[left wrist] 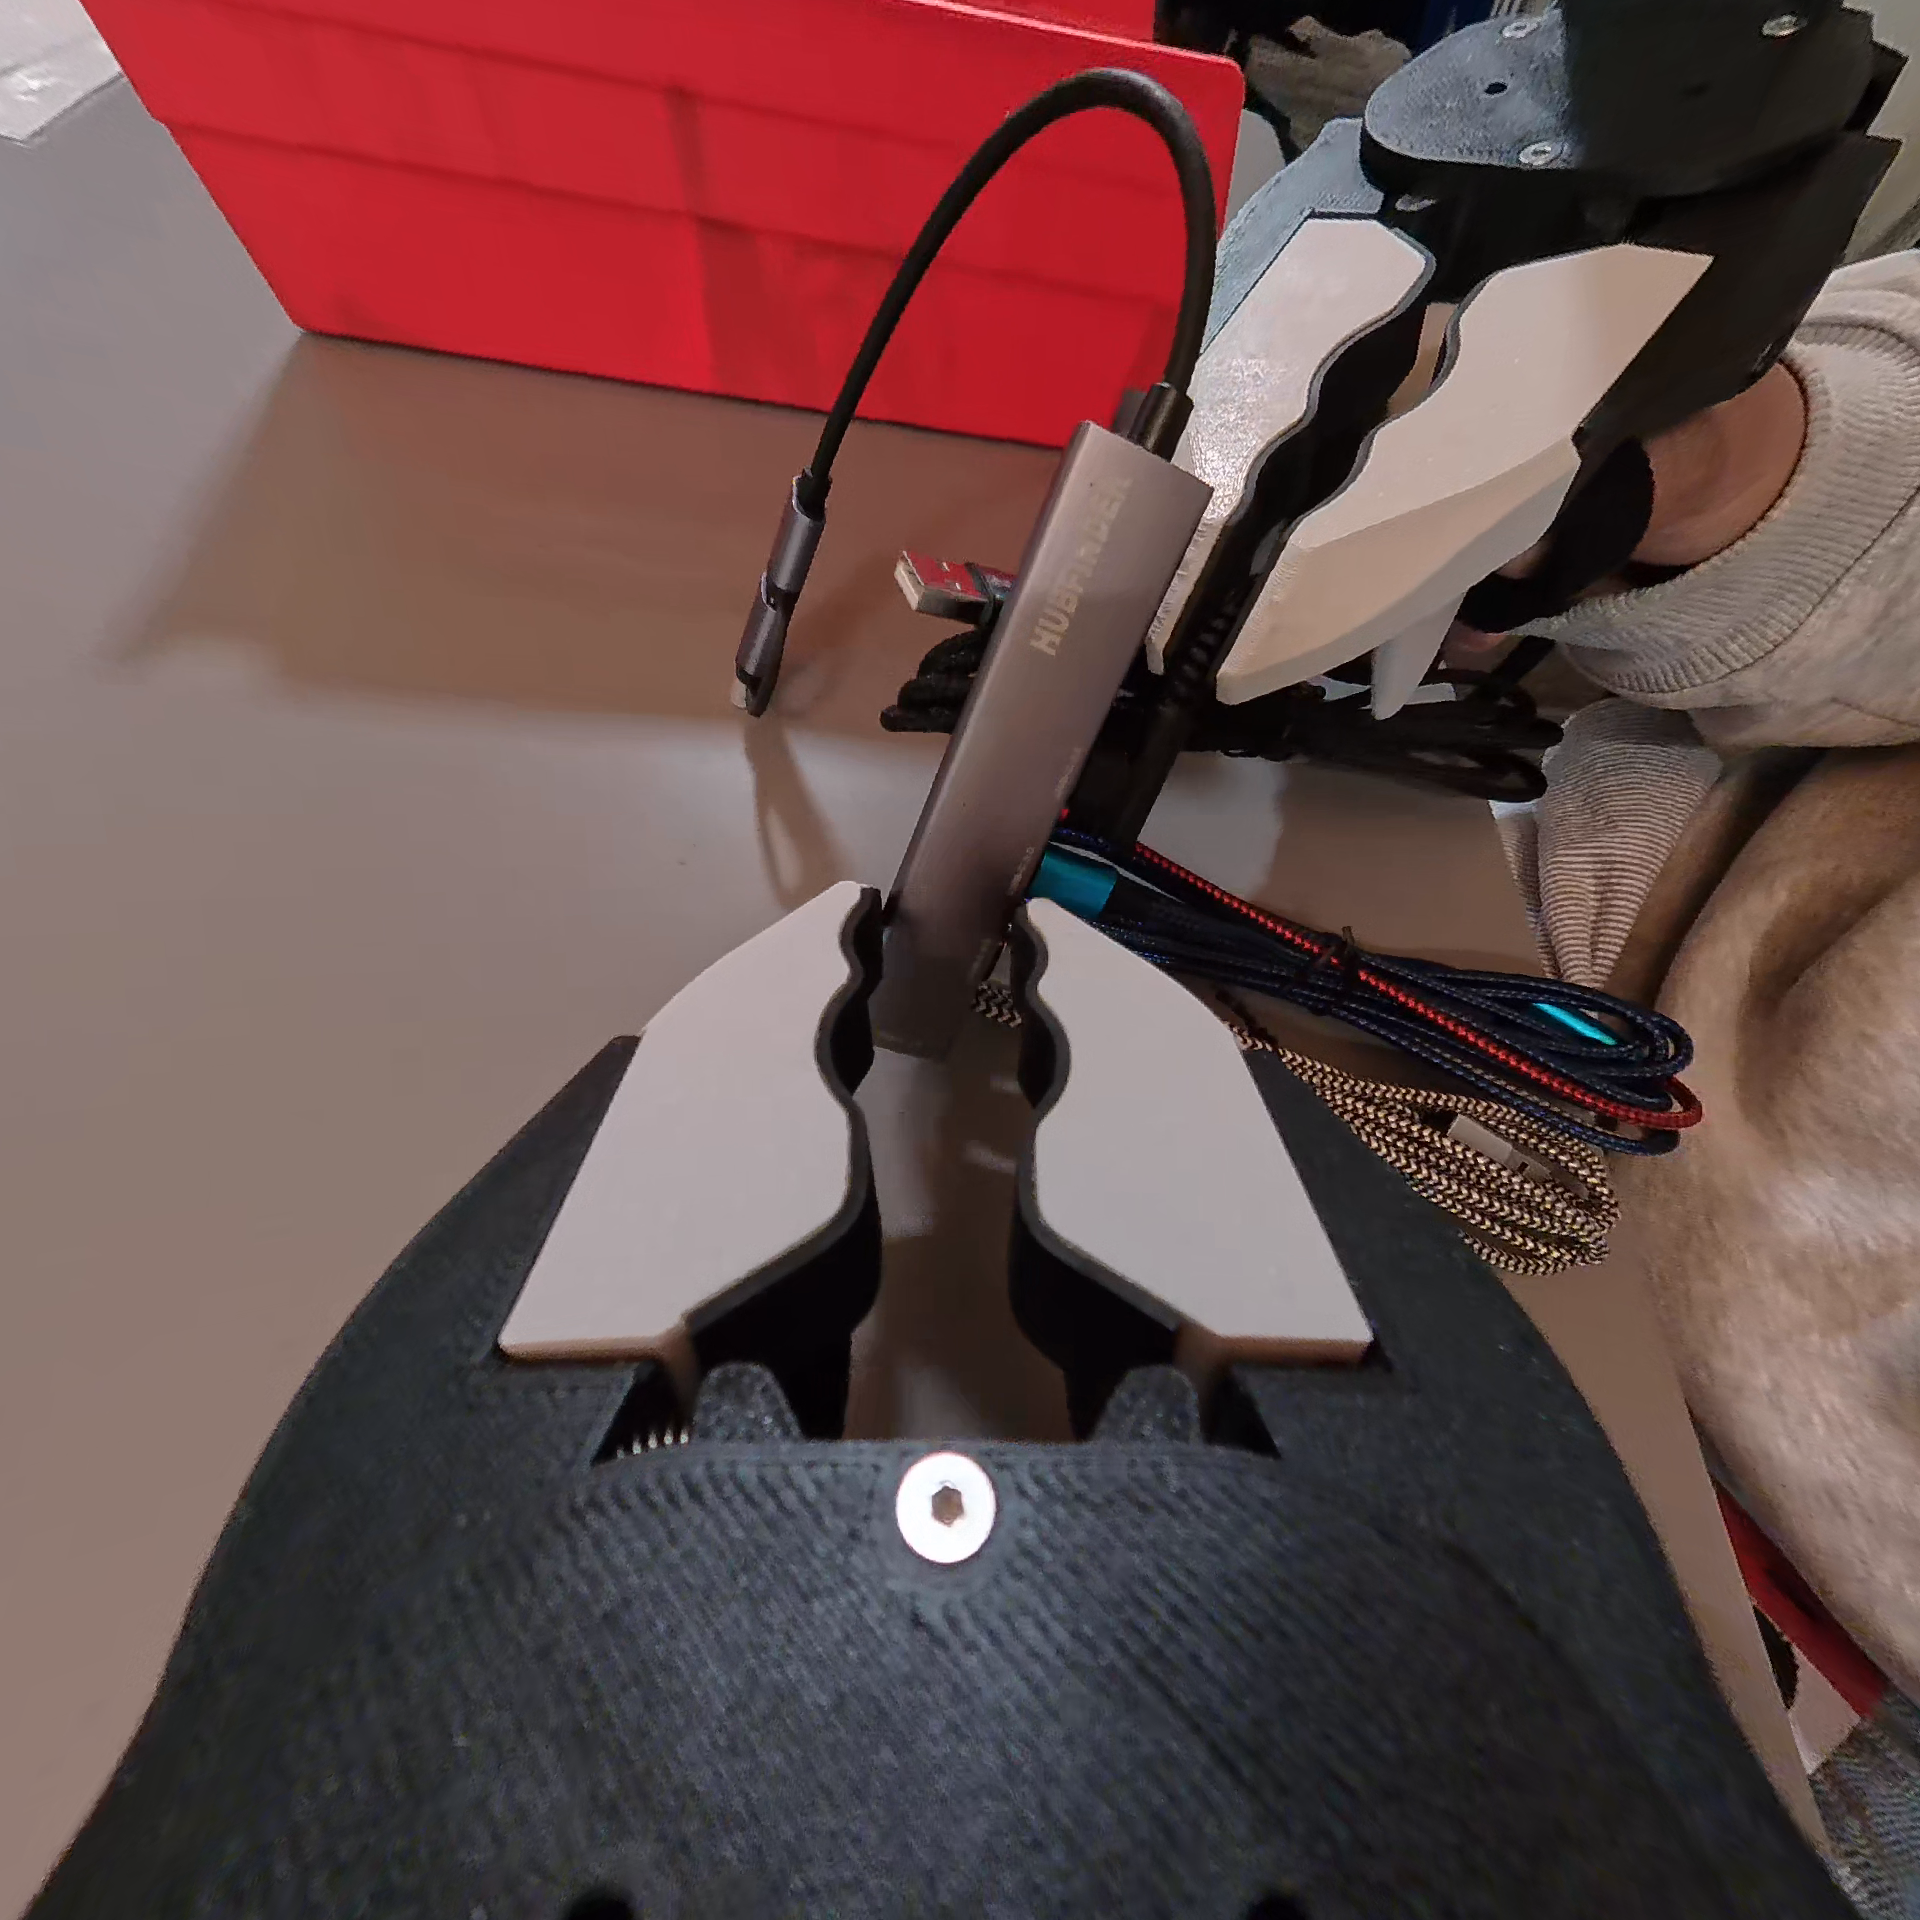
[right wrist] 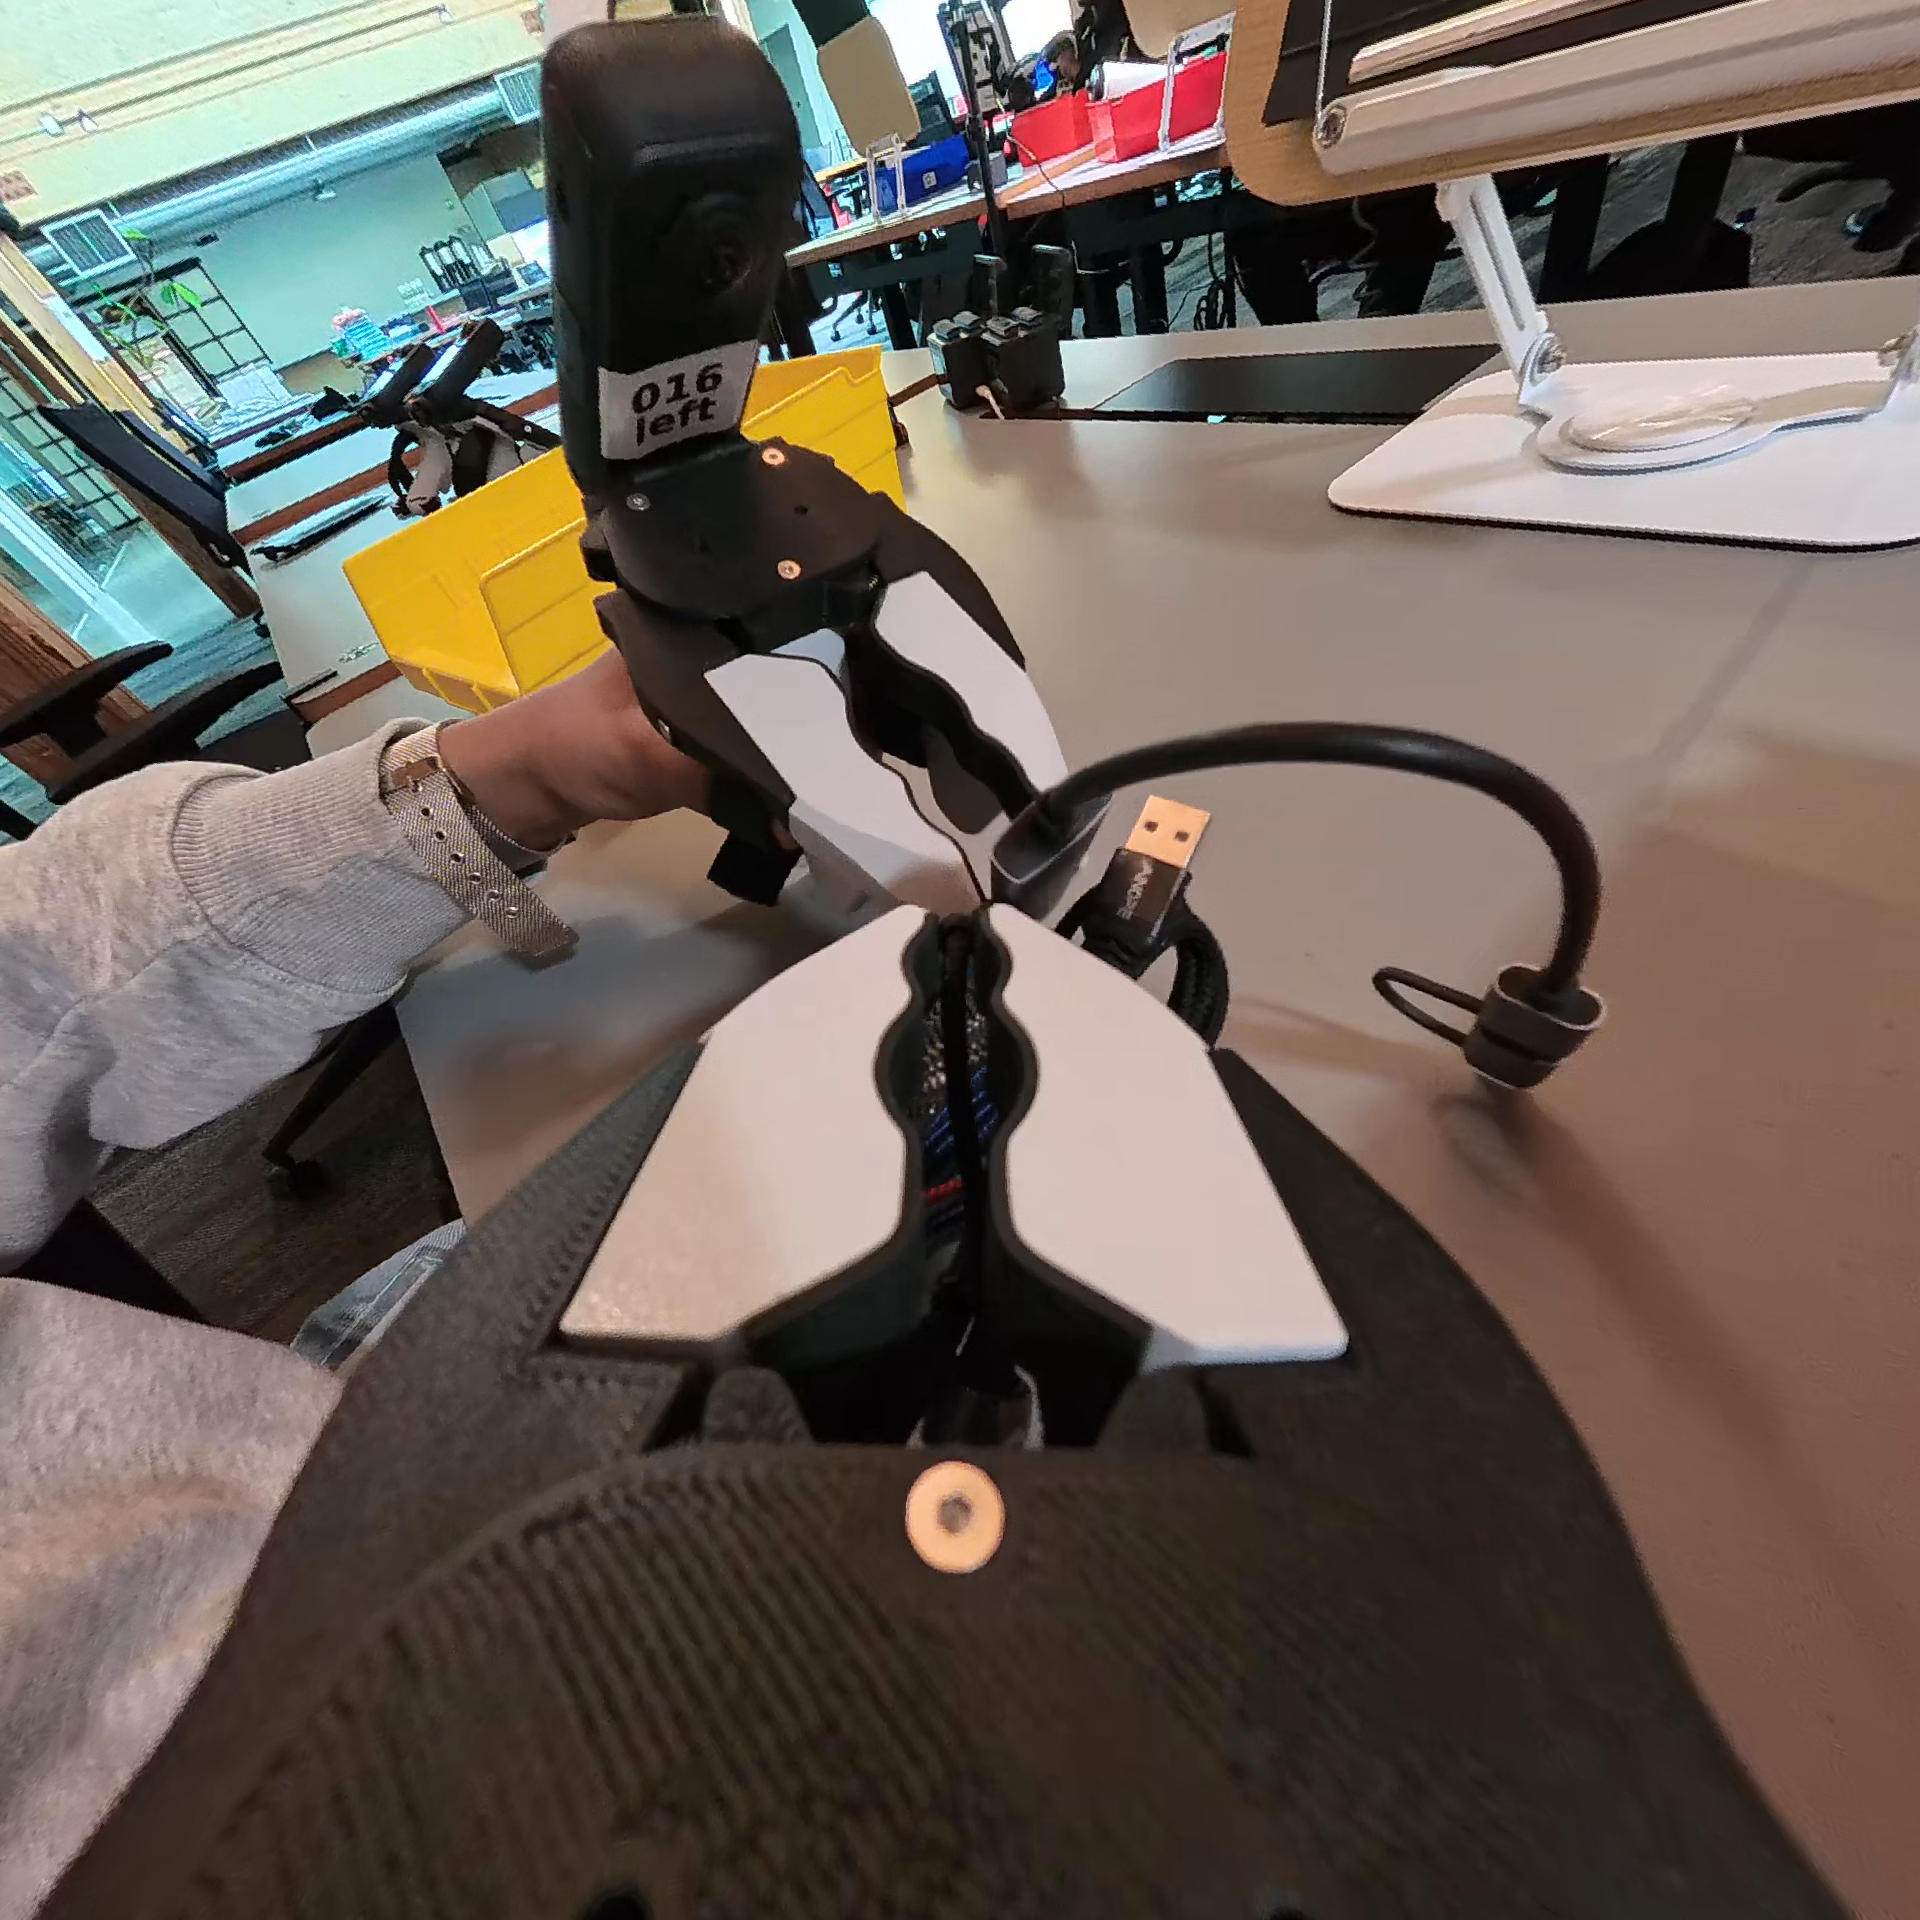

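Note:
My left gripper (left wrist: 940, 925) is shut on the lower end of a grey USB hub (left wrist: 997, 727) and holds it tilted upright above the table (left wrist: 364, 727). The hub's black cable (left wrist: 1039, 135) arcs over to a grey connector (left wrist: 779, 592) that rests on the table. My right gripper (left wrist: 1205, 665) is at the hub's right side, shut on a black cable plug (left wrist: 1184, 707) that lies against the hub. In the right wrist view the right gripper (right wrist: 961, 920) is closed on that black cable (right wrist: 966, 1143), with the left gripper (right wrist: 966, 831) just beyond it.
A blue and red braided cable bundle (left wrist: 1455, 1018), a gold braided bundle (left wrist: 1507, 1195) and a black cable with a USB plug (left wrist: 945, 587) lie to the right. A red box (left wrist: 675, 177) stands behind. A yellow bin (right wrist: 499, 592) and a white monitor stand (right wrist: 1610, 488) are farther off. The tips of one gripper are about 5 cm away from the tips of the other.

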A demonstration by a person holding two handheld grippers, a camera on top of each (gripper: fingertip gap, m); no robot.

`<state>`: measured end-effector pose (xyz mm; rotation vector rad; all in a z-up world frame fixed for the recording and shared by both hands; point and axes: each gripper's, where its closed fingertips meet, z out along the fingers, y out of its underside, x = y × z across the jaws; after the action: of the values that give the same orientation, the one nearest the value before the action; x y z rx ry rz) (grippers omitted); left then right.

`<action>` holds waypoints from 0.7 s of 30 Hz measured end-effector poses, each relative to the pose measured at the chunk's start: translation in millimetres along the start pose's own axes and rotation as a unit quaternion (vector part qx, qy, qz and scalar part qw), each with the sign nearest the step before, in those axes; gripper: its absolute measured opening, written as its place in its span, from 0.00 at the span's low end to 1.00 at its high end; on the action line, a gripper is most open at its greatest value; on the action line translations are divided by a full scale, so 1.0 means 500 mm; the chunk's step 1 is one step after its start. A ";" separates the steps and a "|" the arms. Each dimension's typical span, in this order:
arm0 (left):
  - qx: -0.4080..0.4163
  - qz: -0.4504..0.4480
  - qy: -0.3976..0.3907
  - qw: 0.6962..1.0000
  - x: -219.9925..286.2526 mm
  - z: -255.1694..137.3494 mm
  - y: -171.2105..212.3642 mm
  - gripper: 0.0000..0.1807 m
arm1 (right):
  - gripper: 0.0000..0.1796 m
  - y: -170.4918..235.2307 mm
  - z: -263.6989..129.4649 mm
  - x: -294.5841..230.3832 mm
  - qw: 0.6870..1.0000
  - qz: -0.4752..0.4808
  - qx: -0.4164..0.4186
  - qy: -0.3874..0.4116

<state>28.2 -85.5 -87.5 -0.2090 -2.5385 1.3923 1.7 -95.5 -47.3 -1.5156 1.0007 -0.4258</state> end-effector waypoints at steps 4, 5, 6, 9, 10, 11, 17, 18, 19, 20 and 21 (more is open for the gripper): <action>-0.008 0.013 -0.023 1.000 -0.007 0.000 0.000 0.14 | 0.03 0.000 0.000 0.008 1.000 0.007 0.002 0.011; -0.014 0.018 -0.031 0.999 -0.011 0.000 0.002 0.14 | 0.04 -0.001 0.000 0.010 1.000 0.011 0.006 0.011; -0.022 0.023 -0.040 0.999 -0.014 0.000 0.007 0.14 | 0.03 -0.006 -0.001 0.010 1.000 0.016 0.014 0.009; -0.035 0.035 -0.056 0.997 -0.021 0.001 0.015 0.13 | 0.06 -0.011 -0.006 0.020 0.999 0.028 0.024 0.017; -0.036 0.033 -0.057 0.997 -0.022 0.001 0.016 0.13 | 0.07 -0.008 -0.007 0.027 0.999 0.028 0.021 0.029; -0.037 0.031 -0.061 0.997 -0.024 0.002 0.016 0.13 | 0.07 -0.008 -0.009 0.032 0.999 0.025 0.019 0.035; -0.046 0.029 -0.097 0.994 -0.044 -0.004 0.018 0.14 | 0.07 -0.006 -0.006 0.025 0.999 -0.012 0.003 0.051; -0.044 0.025 -0.105 0.993 -0.050 -0.006 0.017 0.14 | 0.08 -0.003 -0.003 0.019 0.998 -0.026 -0.004 0.052; -0.042 0.019 -0.114 0.992 -0.056 -0.009 0.015 0.14 | 0.07 0.001 0.001 0.013 0.998 -0.040 -0.012 0.052; -0.039 0.014 -0.123 0.992 -0.063 -0.012 0.013 0.14 | 0.07 0.005 0.006 0.004 0.997 -0.051 -0.019 0.050; -0.033 0.010 -0.133 0.991 -0.069 -0.016 0.011 0.14 | 0.07 0.011 0.012 -0.006 0.997 -0.058 -0.028 0.046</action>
<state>63.5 -84.5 -92.7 -0.0628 -2.8066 1.4289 2.6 -89.2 -53.1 -1.6210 1.0059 -0.5581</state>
